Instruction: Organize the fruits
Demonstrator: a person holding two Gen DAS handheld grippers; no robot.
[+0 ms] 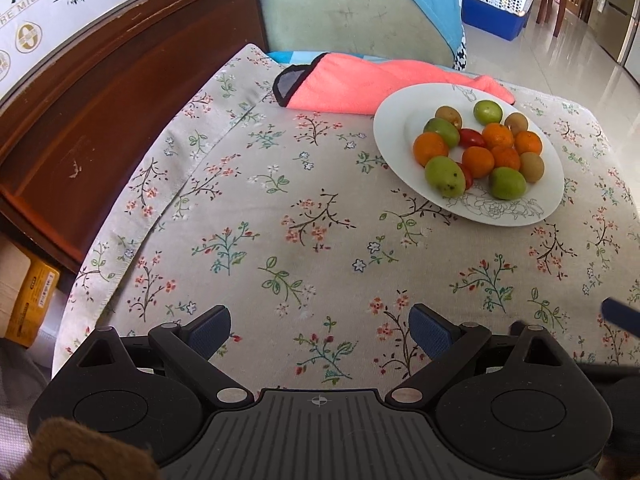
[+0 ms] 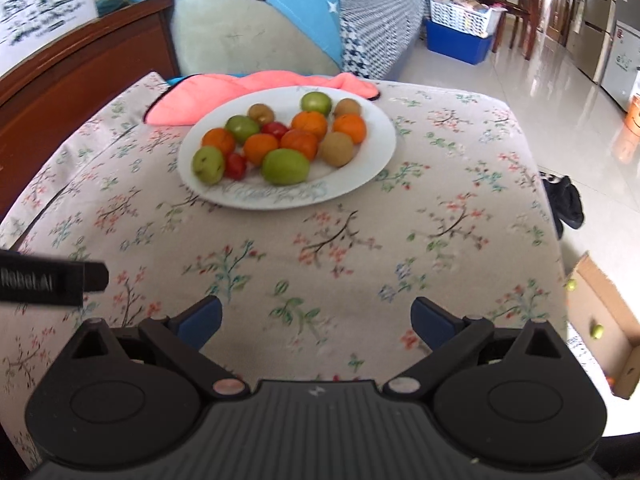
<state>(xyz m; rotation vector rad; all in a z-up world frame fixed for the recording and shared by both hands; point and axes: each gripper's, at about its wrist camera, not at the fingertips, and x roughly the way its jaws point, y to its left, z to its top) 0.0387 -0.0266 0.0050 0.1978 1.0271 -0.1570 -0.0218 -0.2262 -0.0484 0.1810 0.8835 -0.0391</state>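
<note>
The left black two-finger gripper with blue pads (image 1: 320, 330) hovers above the near edge of the flower-printed tablecloth (image 1: 280, 208), its jaws spread wide and holding nothing. The right black two-finger gripper with blue pads (image 2: 317, 322) hovers beside it over the same near edge, jaws likewise wide apart and empty.

Bright daylight everywhere, coming in from the upper right, where the floor tiles (image 1: 568, 56) throw back white glare. Shadows on the tablecloth (image 1: 280, 208) are really soft. The left wrist view is sharp; the right wrist view is smeared, with the plate (image 2: 372, 160) fuzzy. Edges bow heavily, corners go black.
</note>
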